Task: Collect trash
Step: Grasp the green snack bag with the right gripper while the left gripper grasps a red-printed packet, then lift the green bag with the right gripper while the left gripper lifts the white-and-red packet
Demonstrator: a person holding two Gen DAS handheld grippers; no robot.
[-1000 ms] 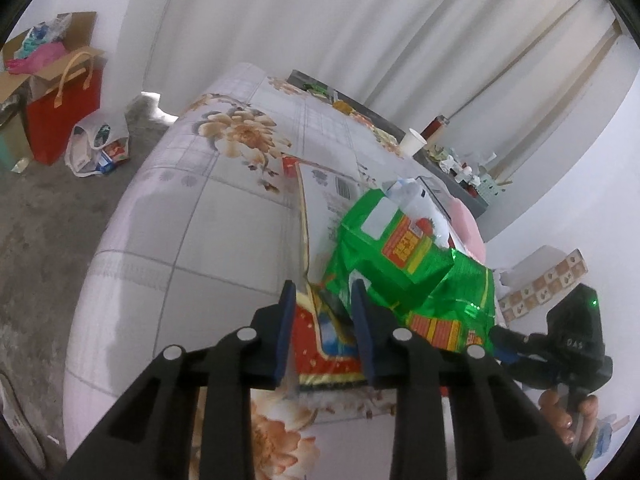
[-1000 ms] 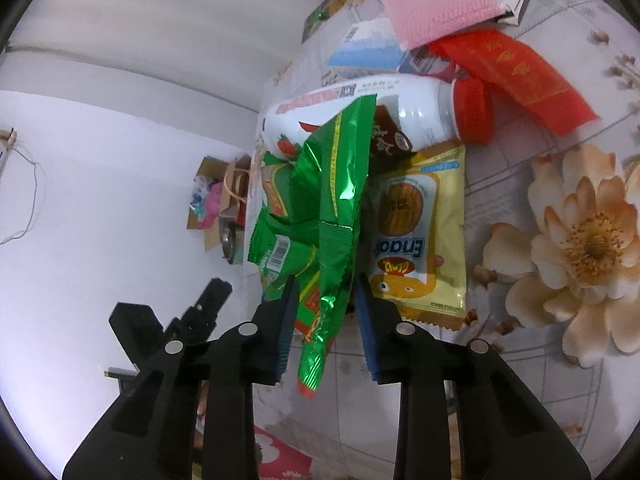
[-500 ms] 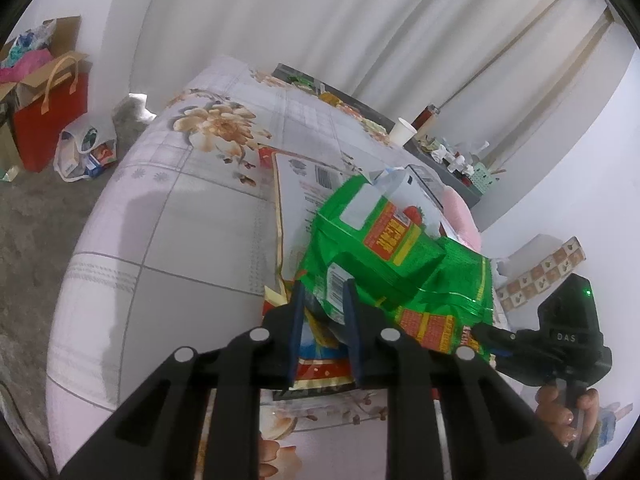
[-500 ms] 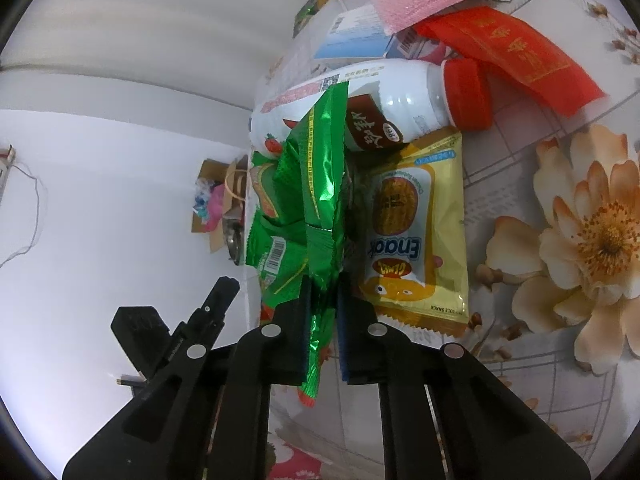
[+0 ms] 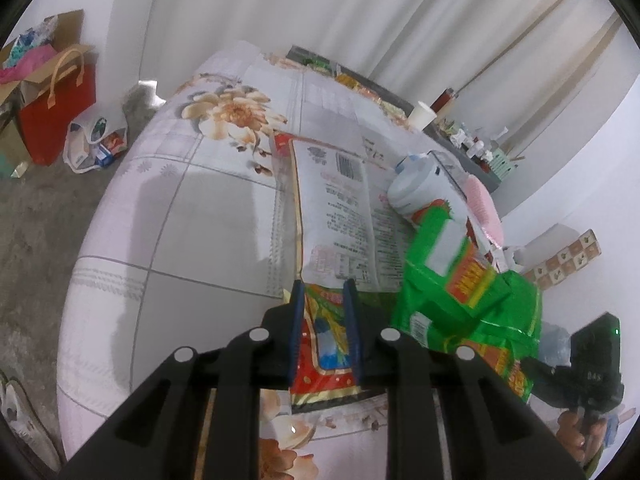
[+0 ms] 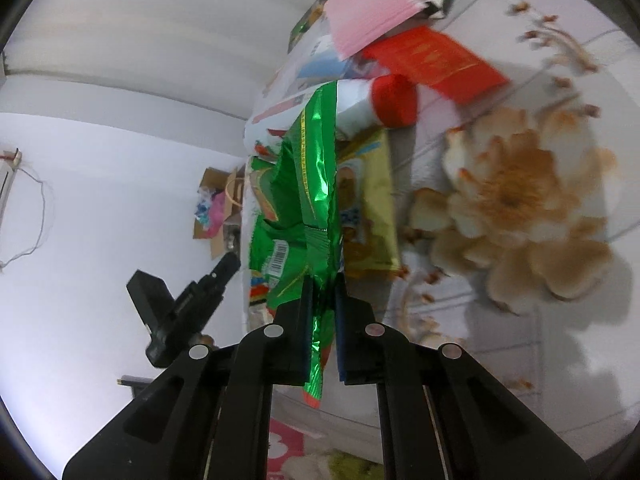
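Observation:
In the left wrist view my left gripper [image 5: 322, 294] is shut on a red-and-green snack wrapper [image 5: 324, 356] lying on the flowered cloth [image 5: 180, 232]. Beyond it lies a long white printed bag [image 5: 340, 216]. My right gripper [image 6: 322, 286] is shut on the lower end of a green foil wrapper [image 6: 316, 176], which stands up from the pile. The same green wrapper [image 5: 460, 292] shows at the right of the left wrist view, with the right gripper's body [image 5: 584, 364] behind it. A yellow snack bag [image 6: 374, 208] and a white bottle [image 6: 352, 100] with a red cap lie next to it.
A red envelope [image 6: 432, 60] and a pink foam pouch [image 6: 368, 20] lie further back. On the floor to the left stand a red paper bag [image 5: 56, 108], a cardboard box and a plastic bag [image 5: 96, 140]. A paper cup [image 5: 420, 114] and small clutter sit on a far shelf.
Both grippers have shut, the left on the red-and-green wrapper, the right on the green foil wrapper. The green wrapper has shifted right in the left wrist view, uncovering the white bag.

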